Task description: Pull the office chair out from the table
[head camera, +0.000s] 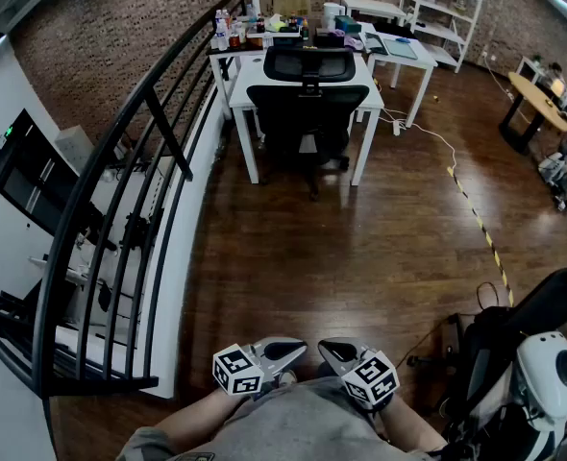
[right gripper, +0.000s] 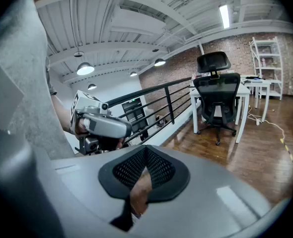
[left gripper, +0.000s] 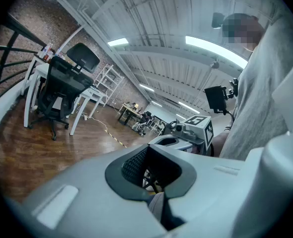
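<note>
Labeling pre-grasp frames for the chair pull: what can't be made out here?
- Office chair, head view: its own back hides how far the seat goes under the table.
- Clutter on the table, head view: too small to identify.
- Black-and-white gear, head view: cut off by the lower-right edge.

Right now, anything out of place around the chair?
Nothing spilled or damaged. The office chair sits upright, tucked under the white table. Only oddity: a loose white cable trails across the floor right of the table, clear of the chair.
</note>
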Demonstrator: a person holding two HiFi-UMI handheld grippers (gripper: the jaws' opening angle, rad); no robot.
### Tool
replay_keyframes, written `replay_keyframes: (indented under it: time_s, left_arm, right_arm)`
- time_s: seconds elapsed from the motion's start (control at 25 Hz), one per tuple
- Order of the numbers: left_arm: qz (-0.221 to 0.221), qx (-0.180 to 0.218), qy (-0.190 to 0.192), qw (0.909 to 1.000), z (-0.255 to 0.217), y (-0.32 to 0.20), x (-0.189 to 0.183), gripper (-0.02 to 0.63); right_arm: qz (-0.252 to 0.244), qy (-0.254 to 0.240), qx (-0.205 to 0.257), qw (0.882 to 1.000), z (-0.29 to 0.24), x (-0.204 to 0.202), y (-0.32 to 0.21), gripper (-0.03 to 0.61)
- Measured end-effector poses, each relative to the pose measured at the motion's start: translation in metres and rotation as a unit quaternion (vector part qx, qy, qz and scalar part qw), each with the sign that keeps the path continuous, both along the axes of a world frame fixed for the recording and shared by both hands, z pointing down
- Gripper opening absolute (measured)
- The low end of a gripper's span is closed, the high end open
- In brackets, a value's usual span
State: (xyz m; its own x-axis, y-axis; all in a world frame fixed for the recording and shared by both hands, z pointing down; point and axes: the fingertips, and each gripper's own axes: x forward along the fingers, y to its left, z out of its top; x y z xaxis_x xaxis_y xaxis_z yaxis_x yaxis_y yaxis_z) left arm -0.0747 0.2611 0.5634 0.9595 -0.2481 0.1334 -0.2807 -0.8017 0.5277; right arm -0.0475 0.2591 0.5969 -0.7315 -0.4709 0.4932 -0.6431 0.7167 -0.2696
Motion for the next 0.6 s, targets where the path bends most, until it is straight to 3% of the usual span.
replay_keyframes:
  time_s: [0.28, 0.6]
  left_arm:
    - [-0.018, 0.009, 0.008, 0.9998, -0.002, -0.052, -0.004, 0.006]
    - [-0.043, -0.001, 0.002, 0.9991, 0.000, -0.137, 0.019, 0.006]
  right_arm:
    - [0.006, -0.005, 0.025, 1.000, -0.014, 0.002, -0.053, 0.006]
    - [-0.005, -0.016, 0.044, 0.999, -0.028, 0.029, -0.139, 0.006]
